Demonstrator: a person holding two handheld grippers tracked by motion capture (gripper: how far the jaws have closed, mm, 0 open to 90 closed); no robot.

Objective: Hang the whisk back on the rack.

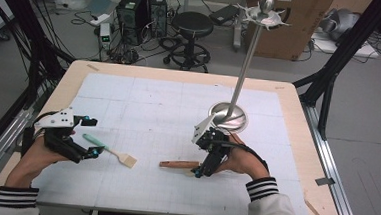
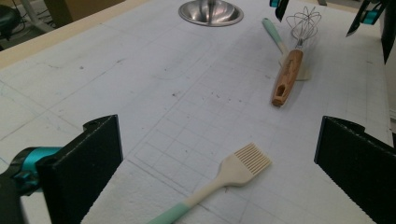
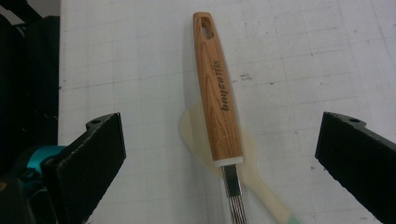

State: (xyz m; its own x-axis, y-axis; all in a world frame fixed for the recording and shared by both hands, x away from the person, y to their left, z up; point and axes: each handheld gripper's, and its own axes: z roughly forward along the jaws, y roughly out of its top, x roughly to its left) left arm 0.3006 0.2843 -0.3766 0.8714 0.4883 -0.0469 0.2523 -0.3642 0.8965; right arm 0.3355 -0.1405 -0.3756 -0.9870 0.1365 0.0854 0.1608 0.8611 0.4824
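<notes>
**Whisk: right gripper poised over handle, jaws apart, no contact**

The whisk lies flat on the white gridded mat, on the person's right side and just short of the steel stand's base. Its wooden handle rests across the pale blade of a spatula, the two touching and crossing at an angle. In the left gripper view the wire head points away, toward the right gripper.

The right gripper hovers directly over the handle. Its jaws are spread wide on either side of the wood, touching neither whisk nor spatula. The left gripper sits at the mat's left, jaws likewise spread and holding nothing, with a brush lying on the mat between them.

Risks, as judged:
- A closure taken low could catch the spatula blade along with the handle, lifting or dragging both.
- The handle is rounded and smooth; a pinch off its middle may let it roll or slip out.
- Gripped at the handle, the wire end would hang and could snag the spatula's green grip on lifting.
- The tall stand is near; a wide swing could strike its pole.

Markings: dark lettering runs along the handle, reading roughly "boysonus"; the exact spelling cannot be confirmed. No other legible writing found.
</notes>
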